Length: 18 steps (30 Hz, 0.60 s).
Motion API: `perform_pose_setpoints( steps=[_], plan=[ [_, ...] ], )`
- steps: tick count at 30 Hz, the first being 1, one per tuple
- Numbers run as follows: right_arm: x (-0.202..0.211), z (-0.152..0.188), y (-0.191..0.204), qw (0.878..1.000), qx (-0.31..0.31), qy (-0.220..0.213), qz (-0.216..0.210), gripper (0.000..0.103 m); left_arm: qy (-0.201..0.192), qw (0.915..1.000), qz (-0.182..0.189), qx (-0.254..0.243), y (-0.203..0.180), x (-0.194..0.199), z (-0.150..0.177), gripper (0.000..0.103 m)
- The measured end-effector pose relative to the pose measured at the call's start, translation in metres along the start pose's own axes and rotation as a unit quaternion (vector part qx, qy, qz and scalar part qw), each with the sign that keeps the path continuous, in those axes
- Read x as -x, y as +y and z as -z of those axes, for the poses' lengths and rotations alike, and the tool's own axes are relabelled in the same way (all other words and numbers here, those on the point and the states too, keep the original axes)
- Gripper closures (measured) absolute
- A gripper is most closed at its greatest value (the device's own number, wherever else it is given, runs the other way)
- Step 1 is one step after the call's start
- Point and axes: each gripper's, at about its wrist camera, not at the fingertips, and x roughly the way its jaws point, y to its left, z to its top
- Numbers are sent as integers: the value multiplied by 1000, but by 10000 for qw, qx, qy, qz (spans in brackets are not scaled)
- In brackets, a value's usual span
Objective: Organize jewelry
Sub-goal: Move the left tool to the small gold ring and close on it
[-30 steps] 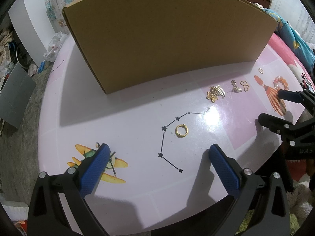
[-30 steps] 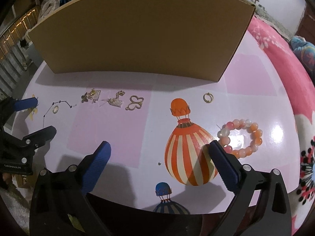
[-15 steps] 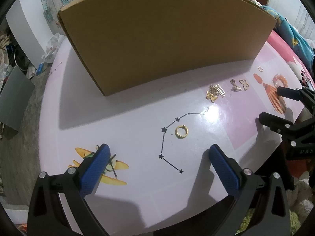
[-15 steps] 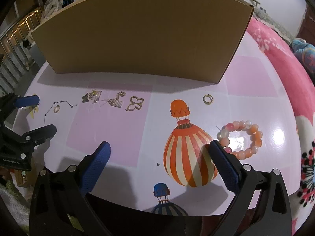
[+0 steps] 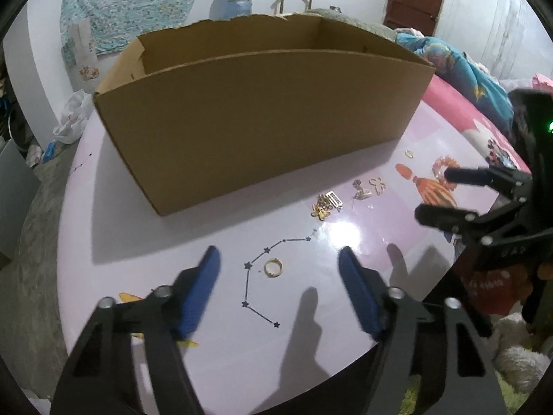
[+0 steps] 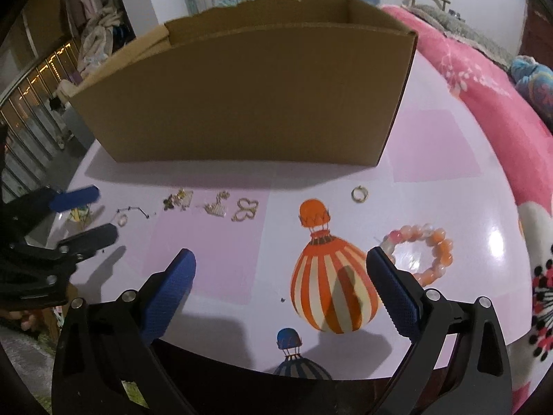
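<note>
- The left gripper [image 5: 278,273] has been tilted up within the last half second, so the inside of the cardboard box [image 5: 262,128] is now seen in the upper frame.
- Its jaws are spread wide and empty; the gold ring [image 5: 273,267] lies between them, at centre frame, untouched.
- The right gripper [image 6: 281,276] is likewise parted and empty, with the bead bracelet [image 6: 423,252] at right of centre.
- No piece has been lifted yet.
</note>
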Motion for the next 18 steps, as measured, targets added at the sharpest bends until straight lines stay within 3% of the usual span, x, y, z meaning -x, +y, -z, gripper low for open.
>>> perform_pose_setpoints(
  steps=[3, 11, 18],
  plan=[
    [5, 0, -2, 9999, 9, -107, -27, 8, 93, 9999, 54, -23, -4, -5, 1, 55],
    [11, 1, 3, 9994, 18, -301, -139, 8, 365, 9992, -51, -119, -8, -19, 1, 79],
    [14, 1, 2, 9989, 27, -435, -166, 13, 409, 9986, -214, -252, -8, -20, 1, 82]
  ],
)
